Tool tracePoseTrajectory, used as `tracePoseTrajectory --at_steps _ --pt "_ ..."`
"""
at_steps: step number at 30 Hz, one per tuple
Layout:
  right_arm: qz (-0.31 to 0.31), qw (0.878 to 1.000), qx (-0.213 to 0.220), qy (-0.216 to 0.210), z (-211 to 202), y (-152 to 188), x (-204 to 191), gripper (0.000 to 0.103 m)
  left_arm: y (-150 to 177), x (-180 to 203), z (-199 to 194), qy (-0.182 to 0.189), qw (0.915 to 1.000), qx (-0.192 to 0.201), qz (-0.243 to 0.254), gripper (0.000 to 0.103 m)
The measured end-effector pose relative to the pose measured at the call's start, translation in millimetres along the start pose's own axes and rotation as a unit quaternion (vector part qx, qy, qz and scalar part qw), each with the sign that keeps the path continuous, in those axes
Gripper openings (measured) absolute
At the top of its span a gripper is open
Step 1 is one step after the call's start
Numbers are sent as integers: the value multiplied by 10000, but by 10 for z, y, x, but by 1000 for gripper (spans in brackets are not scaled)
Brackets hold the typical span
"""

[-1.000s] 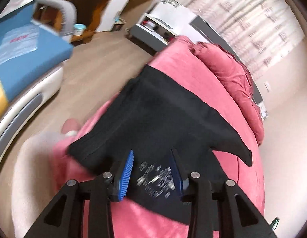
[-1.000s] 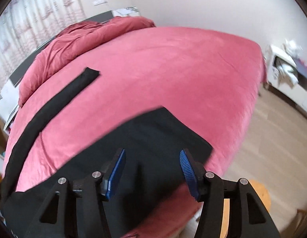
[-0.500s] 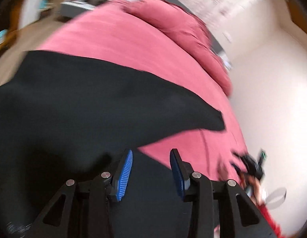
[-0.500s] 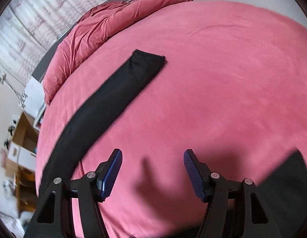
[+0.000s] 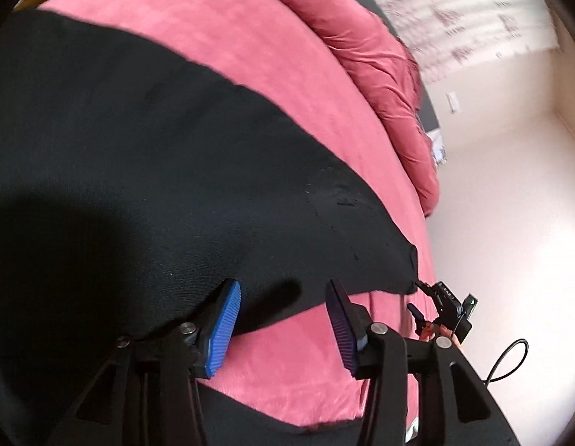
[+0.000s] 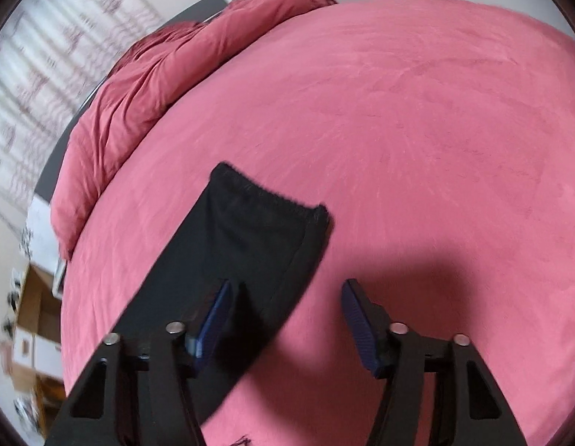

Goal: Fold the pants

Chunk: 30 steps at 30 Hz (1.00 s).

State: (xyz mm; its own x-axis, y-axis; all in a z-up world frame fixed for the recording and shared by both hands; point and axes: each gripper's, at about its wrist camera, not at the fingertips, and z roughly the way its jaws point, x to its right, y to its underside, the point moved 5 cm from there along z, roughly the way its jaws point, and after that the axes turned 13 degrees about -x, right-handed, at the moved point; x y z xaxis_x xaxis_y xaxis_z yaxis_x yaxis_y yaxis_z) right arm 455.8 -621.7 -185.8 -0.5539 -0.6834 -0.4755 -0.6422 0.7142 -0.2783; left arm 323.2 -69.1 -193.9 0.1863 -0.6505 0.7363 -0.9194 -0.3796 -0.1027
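Observation:
Black pants (image 5: 146, 171) lie spread on a pink bed (image 5: 257, 55). In the left wrist view one leg runs right to its hem near the bed's edge. My left gripper (image 5: 283, 308) is open and empty, low over the leg's lower edge. My right gripper (image 6: 283, 308) is open and empty over the end of the leg (image 6: 257, 245), whose hem lies just ahead of the left fingertip. The right gripper also shows in the left wrist view (image 5: 445, 310), beside the hem.
A bunched pink duvet (image 6: 146, 74) lies along the head of the bed, also in the left wrist view (image 5: 376, 59). Curtains (image 6: 35, 74) hang behind it. Cardboard boxes (image 6: 31, 319) stand on the floor at the left. A bare wall (image 5: 510, 193) is beyond the bed.
Both grippers have swung along the pants toward the leg end. The right one moved from the waist area to the hem. The left now looks down the leg. Both stayed open.

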Motion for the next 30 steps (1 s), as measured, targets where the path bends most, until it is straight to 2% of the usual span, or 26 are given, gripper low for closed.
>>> tracePoseTrajectory --at_steps 1,2,3,5,6,7,11,14,18,21,24,27,30 --pt "80 9999 32 -52 24 -41 8 43 -27 -4 23 39 9999 46 -106 49" --pt "150 9998 14 -124 54 -70 11 26 -36 -17 38 69 9997 78 -233 47" --pt "217 9996 -29 -193 78 -97 17 21 -21 -31 71 68 9993 104 -353 44" --pt "296 9991 -24 -306 60 -125 18 13 -30 -94 84 -61 9981 112 -603 21" --pt "245 9992 -14 -317 27 -127 7 12 -61 -144 101 -149 9977 83 -656 14" --pt "117 9996 35 -254 -31 -124 -28 12 -65 -169 126 -253 9976 18 -647 0" --pt "-393 9990 224 -36 -314 -55 -132 11 -42 -183 69 -242 9989 -83 -399 0" --pt "-594 9976 348 51 -627 55 -47 10 -16 -142 -16 -390 9990 -61 -196 0" --pt "-458 9979 454 61 -1117 231 366 10 85 -160 -136 -381 9992 -119 -71 0" --pt "-336 9981 489 173 -1437 360 784 10 191 -143 -168 -267 9992 -294 35 0" --pt "-93 9989 398 229 -1622 501 1212 10 340 -74 -167 -255 9978 -514 341 0" --pt "134 9992 240 286 -1636 670 1577 10 445 11 -148 -435 9944 -630 732 0" --pt "166 9987 1 473 -1490 883 1849 11 504 -40 -201 -433 9935 -720 769 0"
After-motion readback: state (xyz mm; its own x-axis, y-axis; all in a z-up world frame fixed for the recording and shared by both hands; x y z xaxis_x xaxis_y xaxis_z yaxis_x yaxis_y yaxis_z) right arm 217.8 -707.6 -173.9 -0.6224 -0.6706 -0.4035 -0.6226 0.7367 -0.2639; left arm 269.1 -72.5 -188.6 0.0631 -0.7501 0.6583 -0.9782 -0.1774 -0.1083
